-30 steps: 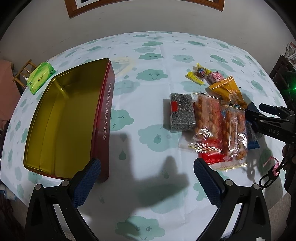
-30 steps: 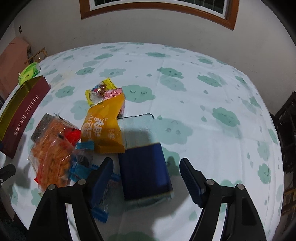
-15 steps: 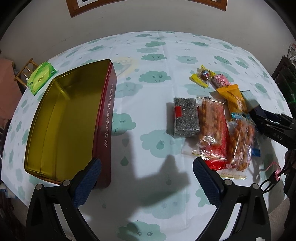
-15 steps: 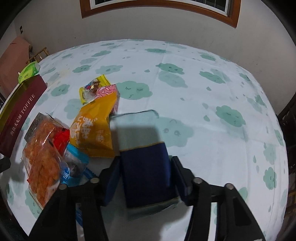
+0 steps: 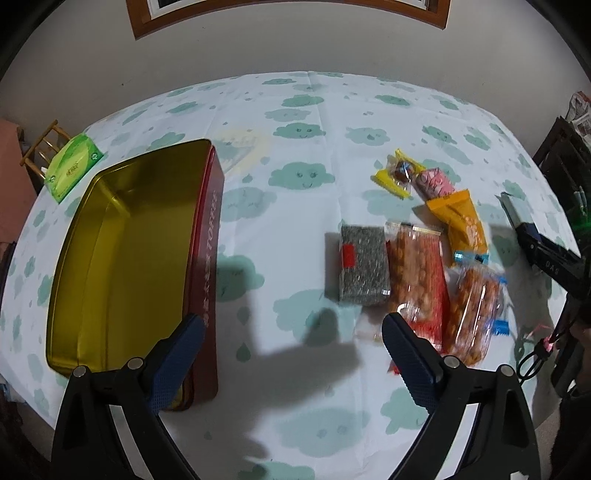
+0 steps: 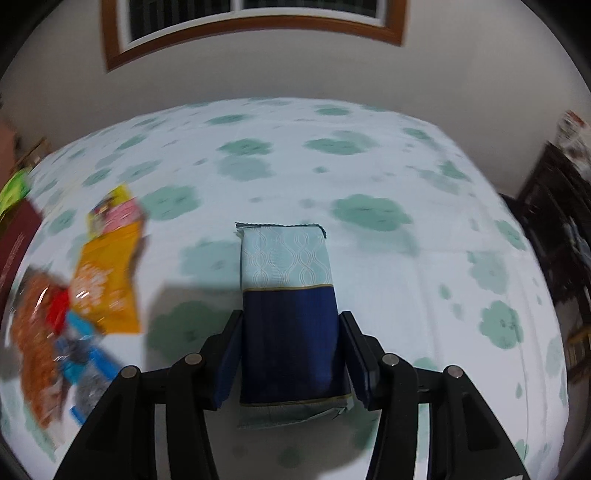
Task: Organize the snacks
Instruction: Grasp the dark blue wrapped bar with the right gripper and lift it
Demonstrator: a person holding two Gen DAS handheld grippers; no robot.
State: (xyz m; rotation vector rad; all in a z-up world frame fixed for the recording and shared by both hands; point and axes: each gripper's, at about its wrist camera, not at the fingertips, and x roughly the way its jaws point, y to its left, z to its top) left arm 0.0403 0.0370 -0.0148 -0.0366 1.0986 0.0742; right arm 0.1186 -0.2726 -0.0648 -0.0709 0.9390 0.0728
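An empty gold-lined red toffee tin (image 5: 122, 258) lies at the left of the table. My left gripper (image 5: 291, 325) hovers over bare cloth between the tin and the snacks; its jaws are closing with nothing between them. A grey pack (image 5: 364, 271), two orange cracker packs (image 5: 417, 280), an orange pouch (image 5: 463, 225) and small candies (image 5: 436, 182) lie to its right. My right gripper (image 6: 291, 317) is shut on a dark blue and pale snack pack (image 6: 286, 266), which points forward and casts a shadow on the cloth to its left. The left wrist view shows that pack (image 5: 511, 206) at the far right.
A green tissue pack (image 5: 72, 168) sits at the table's far left edge, beyond the tin. Dark furniture (image 6: 554, 221) stands past the table's right side. A wall with a wood-framed window (image 6: 251, 22) runs behind the table. The orange pouch (image 6: 107, 280) lies left of the held pack.
The right jaws closed on the blue pack, which had lain slanted beside the orange pouch, and it now stands straight between them. The left gripper drifted slightly and its jaws narrowed a little.
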